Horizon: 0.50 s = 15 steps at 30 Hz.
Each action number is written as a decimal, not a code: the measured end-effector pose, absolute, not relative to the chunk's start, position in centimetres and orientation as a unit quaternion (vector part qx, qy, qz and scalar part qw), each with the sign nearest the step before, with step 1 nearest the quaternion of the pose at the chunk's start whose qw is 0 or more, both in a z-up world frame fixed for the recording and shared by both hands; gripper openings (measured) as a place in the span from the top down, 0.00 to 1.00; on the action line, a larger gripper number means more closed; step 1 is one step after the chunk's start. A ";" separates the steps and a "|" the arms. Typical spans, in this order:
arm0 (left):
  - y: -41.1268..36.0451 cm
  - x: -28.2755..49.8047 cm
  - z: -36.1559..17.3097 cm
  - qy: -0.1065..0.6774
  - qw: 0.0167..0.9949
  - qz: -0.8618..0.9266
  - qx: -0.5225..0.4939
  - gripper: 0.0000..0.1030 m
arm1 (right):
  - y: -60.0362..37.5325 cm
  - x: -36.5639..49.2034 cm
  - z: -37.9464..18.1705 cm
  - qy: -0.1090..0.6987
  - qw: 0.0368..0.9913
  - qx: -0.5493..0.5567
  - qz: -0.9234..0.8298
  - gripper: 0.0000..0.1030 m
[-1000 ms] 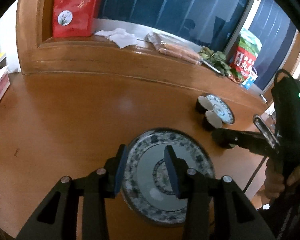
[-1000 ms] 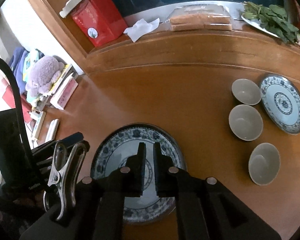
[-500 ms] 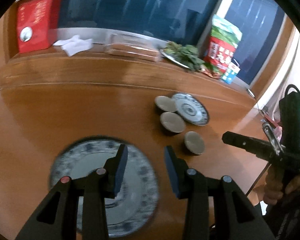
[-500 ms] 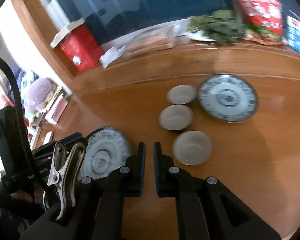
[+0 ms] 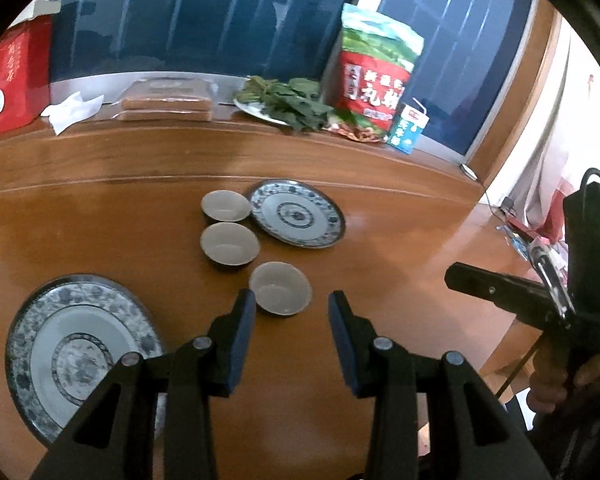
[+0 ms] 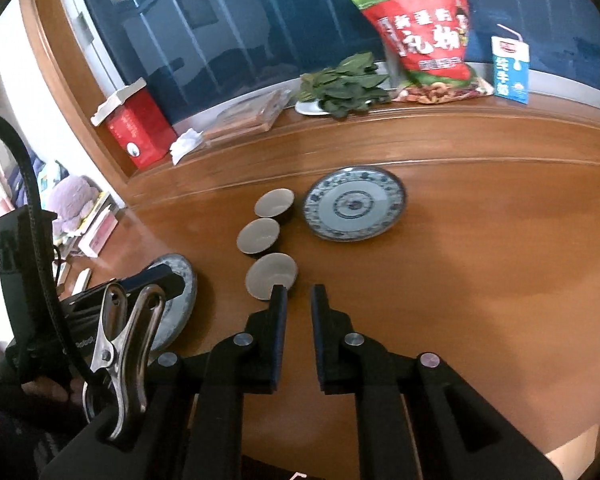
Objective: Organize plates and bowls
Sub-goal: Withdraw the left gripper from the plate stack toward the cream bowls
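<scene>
Nearest us, our left gripper (image 5: 291, 312) has its jaws wide apart and empty, with the nearest bowl (image 5: 280, 288) just beyond them at frame centre, while our right gripper (image 6: 299, 300) has its jaws nearly together, gripping nothing. At lower left the large plate (image 5: 80, 354) lies flat on the worktop (image 5: 100, 232). Farther up, two more bowls (image 5: 229, 243) sit beside the small plate (image 5: 297, 213).

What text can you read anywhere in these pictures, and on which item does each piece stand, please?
"纯牛奶": on the blue and white carton on the ledge.
Red and green bag: large white characters, too blurred to read.
Red box: gold characters, too small to read.
</scene>
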State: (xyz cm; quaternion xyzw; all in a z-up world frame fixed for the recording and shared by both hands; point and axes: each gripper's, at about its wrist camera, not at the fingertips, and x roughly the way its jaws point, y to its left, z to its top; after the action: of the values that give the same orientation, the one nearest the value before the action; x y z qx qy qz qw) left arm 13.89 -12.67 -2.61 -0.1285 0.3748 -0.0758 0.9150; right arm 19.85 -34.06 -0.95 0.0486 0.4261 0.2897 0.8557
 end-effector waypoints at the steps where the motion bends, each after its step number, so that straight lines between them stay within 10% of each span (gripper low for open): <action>1: -13.1 13.8 -2.6 0.374 0.916 -0.075 -0.128 0.61 | -34.4 19.7 -0.9 0.424 0.856 0.046 0.291 0.87; 15: -13.1 13.0 -1.9 0.395 0.911 -0.031 -0.118 0.61 | -35.3 19.9 -1.4 0.439 0.842 0.063 0.308 0.87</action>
State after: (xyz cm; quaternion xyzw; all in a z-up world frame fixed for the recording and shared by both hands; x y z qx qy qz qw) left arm 12.97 -13.11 -1.94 -0.1178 0.3951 -0.0313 0.9105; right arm 19.91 -35.27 -1.39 0.0629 0.4392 0.3078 0.8417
